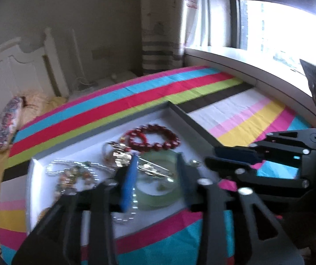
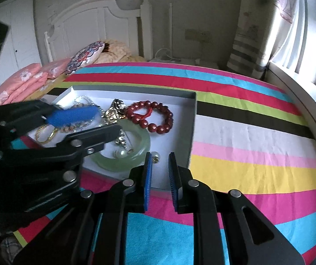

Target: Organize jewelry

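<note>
Left wrist view is showing the striped bedcover [image 2: 257, 154] spreading under both claws, with one shallow white box [image 2: 193, 119] lying on it just ahead of them and holding all the jewelry. The left gripper [image 1: 157, 178] is hanging over the box's near half with its pads spread wide and pinching nothing; the single green bangle [image 1: 158, 201] is lying directly beneath and between its fingers. The right gripper [image 2: 160, 181] is hovering at the box's near edge, its pads standing a narrow gap apart with nothing between them. By my judgement, the sorting is only getting under way, and the left claw is lining up to take the bangle; the next move is calling for it to sink so one pad goes inside the hoop and one outside, then to close gently, since pieces are lying inside the ring. Beyond the left claw, one red bead bracelet [image 1: 169, 144] is resting apart from the rest. To its left, a gold-and-silver tangle [image 2: 111, 114] is lying too knotted to count. Two pearl pieces [image 2: 121, 153] are sitting nearest the right claw.
</note>
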`<state>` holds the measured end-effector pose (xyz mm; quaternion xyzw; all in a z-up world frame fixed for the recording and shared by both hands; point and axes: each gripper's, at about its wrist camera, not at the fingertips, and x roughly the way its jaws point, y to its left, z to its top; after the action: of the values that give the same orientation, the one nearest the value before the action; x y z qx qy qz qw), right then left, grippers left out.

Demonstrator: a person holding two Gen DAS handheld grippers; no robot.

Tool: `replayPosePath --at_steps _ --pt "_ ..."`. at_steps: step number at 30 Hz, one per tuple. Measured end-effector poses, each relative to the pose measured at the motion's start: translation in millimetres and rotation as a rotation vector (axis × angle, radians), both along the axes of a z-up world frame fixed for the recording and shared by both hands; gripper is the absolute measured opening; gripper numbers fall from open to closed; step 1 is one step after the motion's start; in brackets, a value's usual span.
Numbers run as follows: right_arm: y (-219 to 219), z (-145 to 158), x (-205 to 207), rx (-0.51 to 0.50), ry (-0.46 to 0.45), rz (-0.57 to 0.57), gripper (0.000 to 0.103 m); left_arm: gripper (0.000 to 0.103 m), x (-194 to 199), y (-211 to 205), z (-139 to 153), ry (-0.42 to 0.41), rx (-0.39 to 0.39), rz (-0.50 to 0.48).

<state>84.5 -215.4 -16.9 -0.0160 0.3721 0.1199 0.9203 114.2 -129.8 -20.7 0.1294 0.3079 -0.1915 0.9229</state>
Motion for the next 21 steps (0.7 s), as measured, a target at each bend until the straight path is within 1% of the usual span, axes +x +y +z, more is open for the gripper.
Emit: replayPosePath --at_steps 1,2,3,5,6,8,9,11,12,14,15,18,21 --pt "-1.4 -0.2 0.2 0.007 0.003 -0.007 0.017 0.063 -1.8 3.5 2.1 -0.022 0.000 0.019" --pt "-2.4 -0.7 0.9 0.013 0.004 -0.011 0.019 0.075 -3.6 7.6 4.9 -0.042 -0.004 0.035" --pt "-3.2 -0.6 0.7 0.020 0.005 -0.015 0.023 0.081 -6.2 13.5 8.1 -0.062 -0.012 0.053" --pt "-3.1 1.9 -1.5 0.030 -0.004 -0.012 0.038 0.087 -10.0 23.9 13.5 -0.082 -0.022 0.079" --pt "-2.1 3.4 -2.6 0.029 -0.009 -0.011 0.041 0.092 -12.1 27.4 16.0 -0.090 -0.026 0.090" --pt "3.1 8.4 -5.9 0.014 -0.031 -0.009 0.057 0.097 -18.3 37.2 20.7 -0.114 -0.031 0.119" --pt "4.5 10.6 -6.8 0.010 -0.039 -0.007 0.060 0.100 -21.3 41.7 23.6 -0.124 -0.035 0.130" --pt "8.4 17.5 -11.2 0.003 -0.062 -0.005 0.072 0.100 -29.1 53.6 29.3 -0.143 -0.052 0.156" --pt "10.8 22.2 -14.1 0.001 -0.078 -0.005 0.074 0.100 -32.2 58.4 31.9 -0.147 -0.061 0.163" --pt "14.0 29.8 -19.5 -0.001 -0.102 -0.009 0.084 0.100 -40.2 70.3 37.6 -0.154 -0.084 0.177" --pt "16.5 34.9 -24.0 -0.002 -0.122 -0.013 0.086 0.100 -45.5 78.1 41.3 -0.162 -0.099 0.190" --pt "22.1 42.8 -33.2 0.006 -0.154 -0.013 0.086 0.100 -58.1 95.8 47.5 -0.178 -0.126 0.218" --pt "25.1 46.9 -43.6 0.050 -0.181 -0.024 0.086 0.100 -67.6 107.3 44.9 -0.185 -0.104 0.268"
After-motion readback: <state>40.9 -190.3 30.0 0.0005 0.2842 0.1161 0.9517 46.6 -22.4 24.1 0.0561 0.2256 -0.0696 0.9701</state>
